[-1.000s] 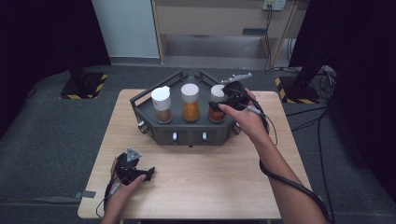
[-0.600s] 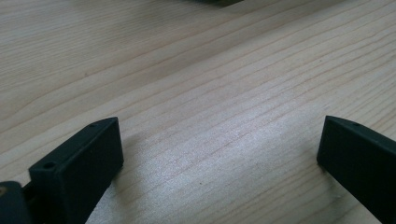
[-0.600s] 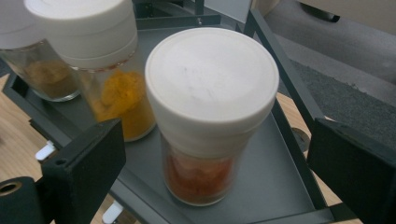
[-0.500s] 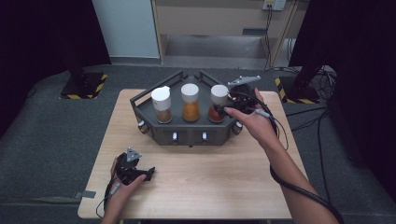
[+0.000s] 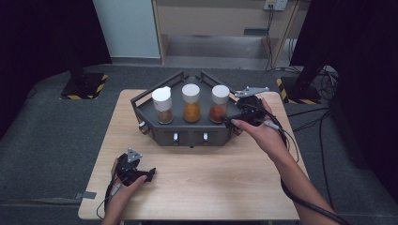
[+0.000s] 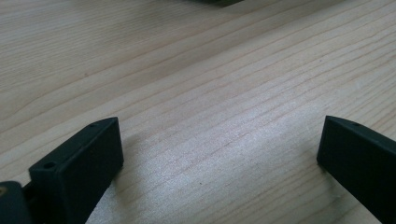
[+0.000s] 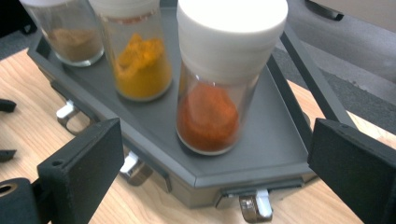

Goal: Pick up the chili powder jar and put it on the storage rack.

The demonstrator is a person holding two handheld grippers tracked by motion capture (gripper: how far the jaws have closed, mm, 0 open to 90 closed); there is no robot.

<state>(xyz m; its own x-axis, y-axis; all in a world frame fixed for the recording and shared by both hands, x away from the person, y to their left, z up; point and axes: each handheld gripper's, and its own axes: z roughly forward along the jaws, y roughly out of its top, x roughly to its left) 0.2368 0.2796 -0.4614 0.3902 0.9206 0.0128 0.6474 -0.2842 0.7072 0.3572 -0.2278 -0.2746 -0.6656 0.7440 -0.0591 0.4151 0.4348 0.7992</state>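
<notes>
A pale wooden tabletop (image 5: pixel 202 187) is seen on grey carpet, with dark curtains at both sides. One dark tray (image 5: pixel 145 110) is set at the far edge, and three white-capped jars are counted in it. The red-spice jar (image 5: pixel 219 104) stands at its right end. Two hand-held grippers are counted: the right hand-held gripper (image 5: pixel 228 121), just opened wide, is held empty beside that jar; the left hand-held gripper (image 5: pixel 149 174) is rested wide near the near-left corner.

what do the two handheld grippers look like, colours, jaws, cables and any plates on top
Both are black. The left gripper and right gripper each carry a grey three-cornered plate on top and trail a dark cable. Up close, the jaws are flat, matte black blocks with small round holes near the base. Forearms are bare, with no sleeves in view.
</notes>
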